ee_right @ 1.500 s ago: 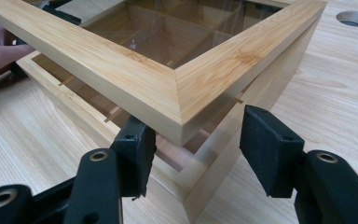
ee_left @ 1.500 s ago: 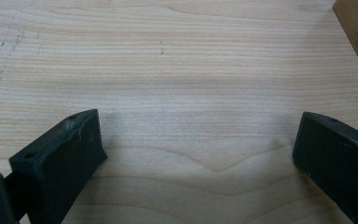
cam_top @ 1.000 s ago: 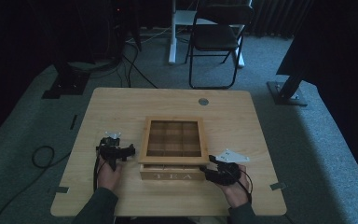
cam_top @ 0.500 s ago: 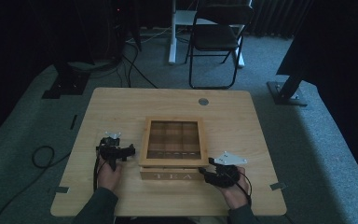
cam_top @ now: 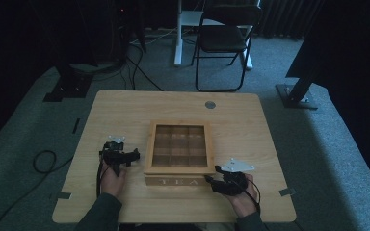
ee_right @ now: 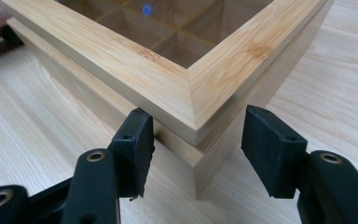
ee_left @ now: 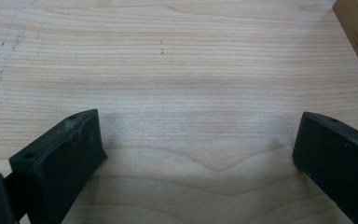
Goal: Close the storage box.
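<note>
The tea box point(cam_top: 178, 154) sits near the middle of the tabletop point(cam_top: 250, 125), a little toward my side, its front face lettered "TEA" turned toward me. Its lid is a bamboo frame around a clear pane, and through it I see a grid of compartments; what they hold I cannot tell. In my right gripper view the lid point(ee_right: 177, 79) lies just above the base, with a thin seam showing between the two at the near corner.

My right hand-held gripper point(cam_top: 211, 181) is at the box's front right corner. Its jaws stand wide apart, one on each side of that corner, level with the seam, and neither pad touches the wood. My right hand point(cam_top: 241, 197) holds it low over the tabletop, with the grey three-cornered plate on top.

My left hand-held gripper point(cam_top: 131, 156) lies just beside the left wall of the box, held by my left hand point(cam_top: 112, 177). Its jaws are also spread wide, with bare tabletop between them, and the box's side shows at the upper right edge of my left gripper view.

A small round grey disc point(cam_top: 210, 104) is set in the tabletop near the far edge. Beyond the table a black folding chair point(cam_top: 224, 41) stands on the carpet.
</note>
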The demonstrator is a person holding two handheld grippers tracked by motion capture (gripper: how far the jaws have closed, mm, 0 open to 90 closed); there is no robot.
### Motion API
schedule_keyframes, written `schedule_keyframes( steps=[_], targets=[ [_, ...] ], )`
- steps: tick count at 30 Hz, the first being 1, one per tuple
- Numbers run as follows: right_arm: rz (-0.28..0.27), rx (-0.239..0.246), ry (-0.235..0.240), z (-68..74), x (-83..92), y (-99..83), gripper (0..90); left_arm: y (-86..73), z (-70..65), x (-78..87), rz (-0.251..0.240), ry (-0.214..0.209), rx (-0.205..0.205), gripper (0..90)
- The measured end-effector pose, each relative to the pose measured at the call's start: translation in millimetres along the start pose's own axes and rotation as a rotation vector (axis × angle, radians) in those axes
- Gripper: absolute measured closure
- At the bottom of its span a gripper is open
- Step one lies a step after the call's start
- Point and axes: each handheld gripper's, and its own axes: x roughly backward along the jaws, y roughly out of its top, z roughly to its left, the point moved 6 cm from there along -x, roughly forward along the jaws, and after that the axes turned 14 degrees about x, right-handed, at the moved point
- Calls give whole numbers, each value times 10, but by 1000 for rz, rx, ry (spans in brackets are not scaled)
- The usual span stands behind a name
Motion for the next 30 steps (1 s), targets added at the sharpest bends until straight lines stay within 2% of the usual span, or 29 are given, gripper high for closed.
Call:
schedule_keyframes(
  steps=[7, 11, 13, 16, 18, 21, 30],
  targets=[
    [9, 5, 10, 24, -8, -39, 424, 0, 0, 0, -1, 0, 0, 16],
    [14, 0, 9, 25, 2, -51, 399, 0, 0, 0, 0, 0, 0, 16],
    [20, -5, 4, 17, -1, -66, 357, 0, 0, 0, 0, 0, 0, 16],
    [-27, -30, 11, -4, 59, -21, 313, -1, 1, 1, 0, 1, -1, 16],
    [-43, -23, -4, -38, 113, 20, 293, -1, 1, 1, 0, 1, -1, 16],
    [-65, -39, -22, -84, 162, 37, 284, 0, 0, 0, 0, 1, 0, 16],
    [-85, -80, -78, -235, 213, 26, 282, 0, 0, 0, 0, 1, 0, 16]
  ],
)
